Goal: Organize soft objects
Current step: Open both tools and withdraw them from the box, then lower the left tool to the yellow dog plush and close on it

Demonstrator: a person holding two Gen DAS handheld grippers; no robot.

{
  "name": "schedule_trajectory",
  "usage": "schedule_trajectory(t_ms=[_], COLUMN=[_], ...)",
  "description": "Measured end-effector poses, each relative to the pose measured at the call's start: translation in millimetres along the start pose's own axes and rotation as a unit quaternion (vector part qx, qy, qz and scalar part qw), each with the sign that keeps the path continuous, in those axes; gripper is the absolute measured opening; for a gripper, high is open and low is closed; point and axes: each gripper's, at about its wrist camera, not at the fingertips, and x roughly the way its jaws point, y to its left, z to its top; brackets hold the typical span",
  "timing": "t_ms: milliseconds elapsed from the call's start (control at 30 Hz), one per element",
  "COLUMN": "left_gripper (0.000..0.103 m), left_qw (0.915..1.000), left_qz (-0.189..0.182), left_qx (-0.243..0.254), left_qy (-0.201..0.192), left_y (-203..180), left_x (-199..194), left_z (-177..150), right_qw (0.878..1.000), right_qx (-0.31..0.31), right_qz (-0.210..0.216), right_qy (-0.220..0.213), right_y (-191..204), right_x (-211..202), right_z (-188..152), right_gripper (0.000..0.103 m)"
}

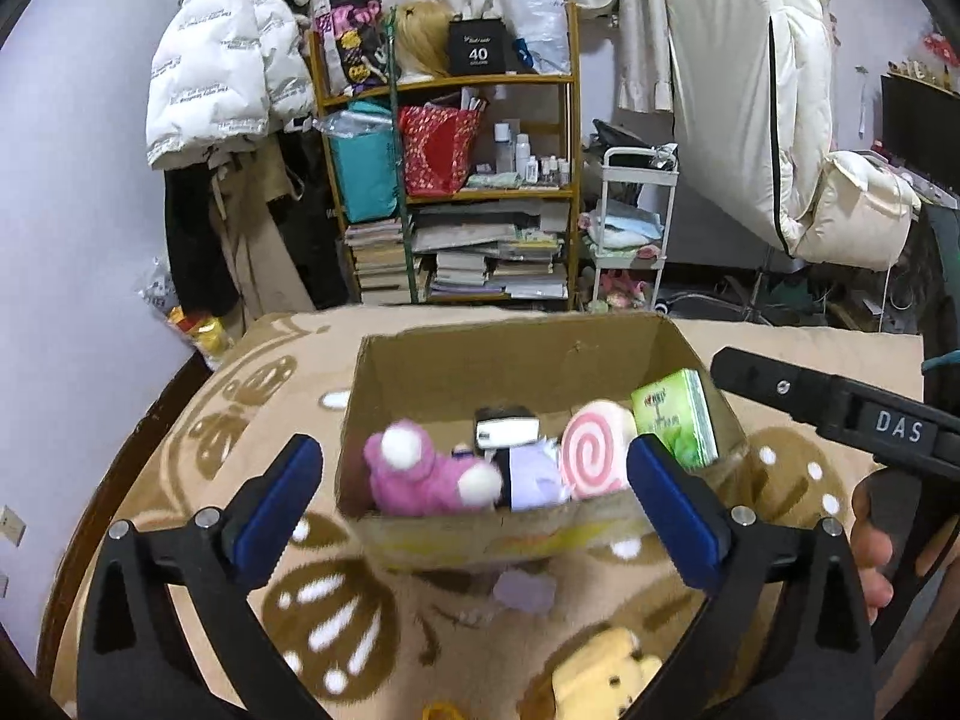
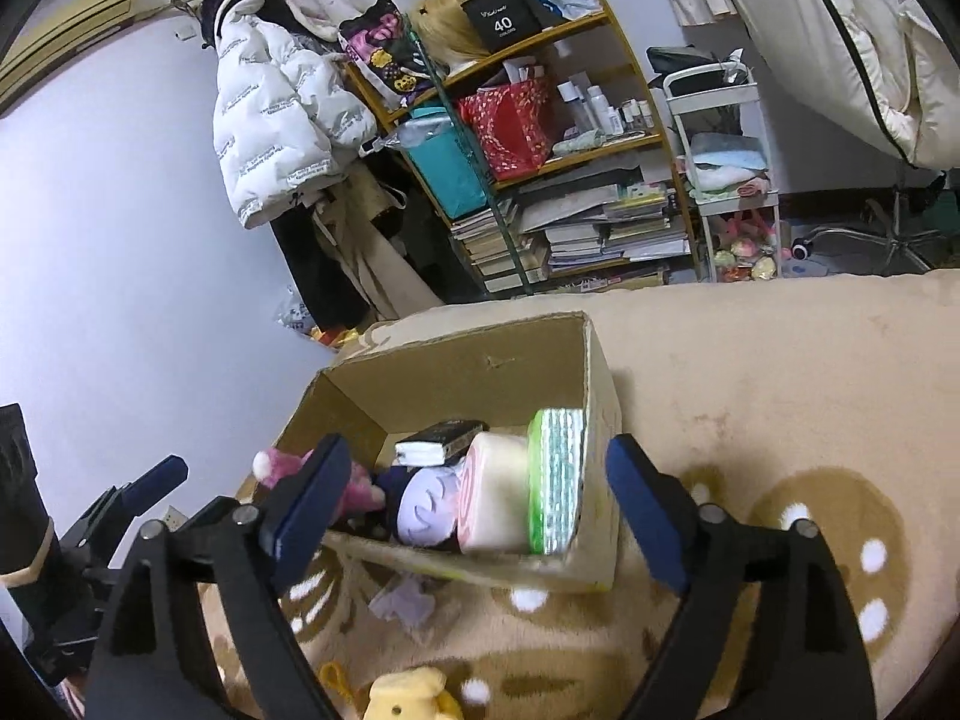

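An open cardboard box (image 1: pixel 534 354) (image 2: pixel 480 372) stands on a beige patterned blanket (image 1: pixel 252 414) (image 2: pixel 780 372). In it lie a pink plush (image 1: pixel 420 468) (image 2: pixel 354 480), a purple-white soft toy (image 1: pixel 534 474) (image 2: pixel 426 510), a pink swirl roll cushion (image 1: pixel 594 450) (image 2: pixel 498 498), a green tissue pack (image 1: pixel 678 414) (image 2: pixel 558 480) and a black-and-white block (image 1: pixel 504 426) (image 2: pixel 441 441). A yellow plush (image 1: pixel 600 678) (image 2: pixel 408 696) and a small lilac piece (image 1: pixel 525 591) (image 2: pixel 402 600) lie on the blanket in front of the box. My left gripper (image 1: pixel 474 504) and right gripper (image 2: pixel 474 510) are both open and empty, near the box's front wall.
A wooden shelf (image 1: pixel 450 192) (image 2: pixel 540 168) with books, bags and bottles stands behind the bed. White jackets (image 1: pixel 222 54) (image 2: pixel 276 120) hang on the wall. A white cart (image 1: pixel 630 222) (image 2: pixel 726 174) stands to the right of the shelf. The right gripper's body (image 1: pixel 840 414) shows in the left wrist view.
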Motion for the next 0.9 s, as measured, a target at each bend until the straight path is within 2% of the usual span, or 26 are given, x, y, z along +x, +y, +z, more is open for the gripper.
schedule_trajectory(t_ms=[133,200,433,567,733,900], left_gripper=[0.101,0.101,0.101,0.101,0.101,0.101], left_qw=[0.9996,0.9993,0.9976,0.9953,0.9941,0.9935], left_qz=[0.008,0.020,0.024,0.029,0.014,0.016], left_qx=[-0.010,-0.022,-0.048,-0.070,-0.073,-0.055], left_qy=[0.023,0.024,0.044,0.060,0.079,0.099], left_y=[3,5,10,13,9,3], left_x=[-17,-30,-63,-66,-62,-45], left_z=[-8,-11,-24,-38,-47,-53], right_qw=[1.000,0.999,0.998,0.997,0.997,0.997], right_qx=[-0.019,-0.034,-0.059,-0.072,-0.072,-0.063], right_qz=[0.004,0.003,-0.002,-0.006,-0.005,-0.003], right_qy=[0.001,0.001,0.000,0.010,0.021,0.041], right_y=[11,18,34,40,38,32], right_x=[-18,-26,-53,-64,-71,-65], right_z=[-7,-11,-25,-32,-41,-42], right_gripper=[0.099,0.099,0.101,0.101,0.101,0.101])
